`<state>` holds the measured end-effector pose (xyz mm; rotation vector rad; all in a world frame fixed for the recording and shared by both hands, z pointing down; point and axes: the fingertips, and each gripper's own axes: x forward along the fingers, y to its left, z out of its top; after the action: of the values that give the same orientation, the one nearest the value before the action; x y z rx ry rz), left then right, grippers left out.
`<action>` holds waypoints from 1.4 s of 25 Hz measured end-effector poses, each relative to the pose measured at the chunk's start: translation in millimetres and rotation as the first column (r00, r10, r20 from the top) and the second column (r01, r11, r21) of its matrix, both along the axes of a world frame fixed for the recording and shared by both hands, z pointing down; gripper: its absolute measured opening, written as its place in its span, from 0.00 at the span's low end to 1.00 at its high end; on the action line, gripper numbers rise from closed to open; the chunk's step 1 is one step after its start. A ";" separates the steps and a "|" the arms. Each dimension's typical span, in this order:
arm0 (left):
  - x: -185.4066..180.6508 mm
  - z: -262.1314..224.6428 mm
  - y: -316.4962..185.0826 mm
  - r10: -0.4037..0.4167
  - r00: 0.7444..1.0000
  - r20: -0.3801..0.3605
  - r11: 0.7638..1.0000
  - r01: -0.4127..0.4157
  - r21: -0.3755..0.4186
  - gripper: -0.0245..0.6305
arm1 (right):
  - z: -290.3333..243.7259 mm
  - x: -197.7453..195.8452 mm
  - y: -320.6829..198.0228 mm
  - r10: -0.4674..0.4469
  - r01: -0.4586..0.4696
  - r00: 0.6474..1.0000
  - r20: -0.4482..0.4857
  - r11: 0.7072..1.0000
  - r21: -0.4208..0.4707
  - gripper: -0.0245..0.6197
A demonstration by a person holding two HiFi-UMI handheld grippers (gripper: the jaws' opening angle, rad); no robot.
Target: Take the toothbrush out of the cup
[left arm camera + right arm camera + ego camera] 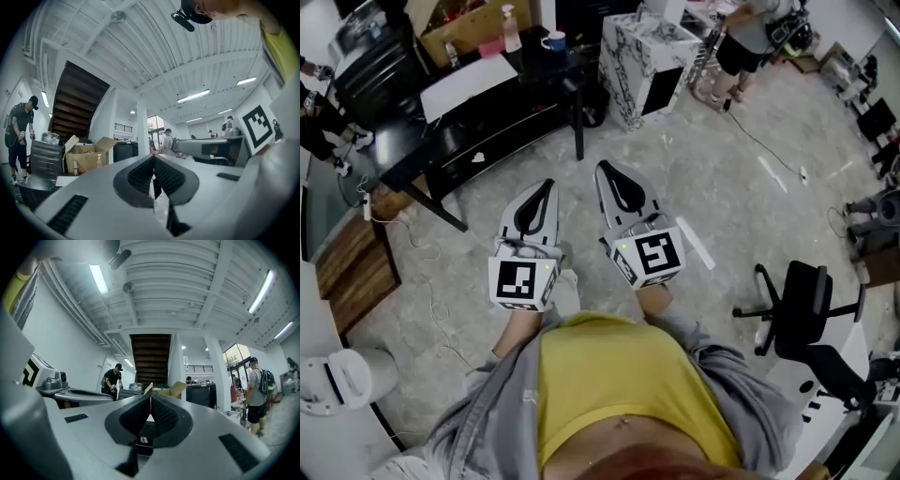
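Note:
A small blue cup (554, 40) stands on the far side of the black table (502, 127). It is too small here to make out a toothbrush in it. My left gripper (548, 184) and right gripper (602, 167) are held side by side over the floor, well short of the table and pointing toward it. In the left gripper view the left gripper (153, 157) has its dark pads meeting at the tip with nothing between them. The right gripper (150, 397) looks the same in its own view, shut and empty.
On the table lie a white sheet (469, 82), a bottle (512, 28) and a cardboard box (461, 26). A marbled white box (643, 58) stands right of it. An office chair (800, 305) is at the right. A person (748, 37) stands far right; a cable crosses the floor.

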<state>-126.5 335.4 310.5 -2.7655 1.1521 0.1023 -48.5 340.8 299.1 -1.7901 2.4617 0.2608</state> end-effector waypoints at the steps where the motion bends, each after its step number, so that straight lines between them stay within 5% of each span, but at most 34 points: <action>1: -1.3 2.4 -13.8 0.003 1.000 -0.003 1.000 -0.003 0.000 0.04 | 3.3 -0.8 -14.2 0.002 -0.002 1.000 0.000 1.000 -0.001 0.08; 16: 5.4 2.0 -254.1 0.088 0.996 0.024 0.995 -0.089 0.054 0.04 | -2.0 8.8 -243.9 0.074 -0.075 0.997 0.014 0.995 0.062 0.19; 25: 26.0 15.4 -320.7 0.145 0.989 0.024 0.989 -0.145 0.004 0.04 | 13.0 30.7 -307.6 0.118 -0.119 0.992 0.050 0.993 0.014 0.21; 35: 54.4 20.4 -405.8 0.120 0.993 0.008 0.993 -0.120 -0.014 0.04 | 12.4 52.7 -417.4 0.035 -0.038 0.998 0.052 0.998 0.048 0.21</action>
<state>-72.1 -70.4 330.9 -2.8435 0.9869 0.0950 4.2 -76.6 311.5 -1.8007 2.3689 0.2718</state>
